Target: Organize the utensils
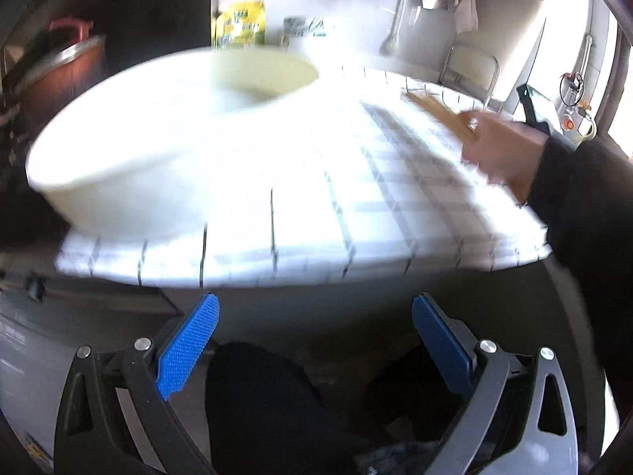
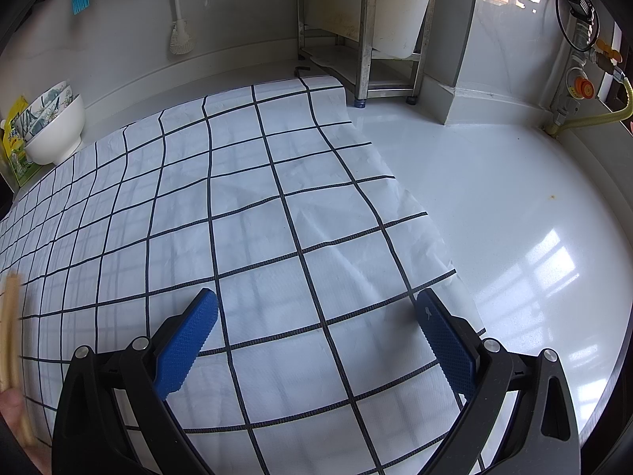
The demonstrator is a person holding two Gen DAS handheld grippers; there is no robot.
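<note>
I'm seeing the left gripper point(image 1: 314, 340) hanging wide open with nothing between its blue pads point(image 1: 188, 346), sitting below the near edge of the bench point(image 2: 494, 206). The left view is badly motion-blurred. A bare hand point(image 1: 500, 148) in a dark sleeve point(image 1: 585, 213) is holding wooden chopsticks point(image 1: 439, 113) over the right side of the checked cloth point(image 2: 245, 213); I can't tell how many sticks. A big white basin point(image 1: 130, 158) is sitting on the cloth's left part, with a cream bowl point(image 1: 269, 73) behind it.

The right gripper point(image 2: 316, 340) is also spread open and empty, hovering over the cloth near its right edge. In that view the chopsticks are showing as a blurred tan streak at the far left edge, with the hand below them. A white bowl point(image 2: 55, 134) stacked with patterned dishes is standing at the cloth's far left corner, a yellow packet point(image 2: 14, 146) just beside it. A steel rack point(image 2: 356, 35) is standing at the back of the bench.
</note>
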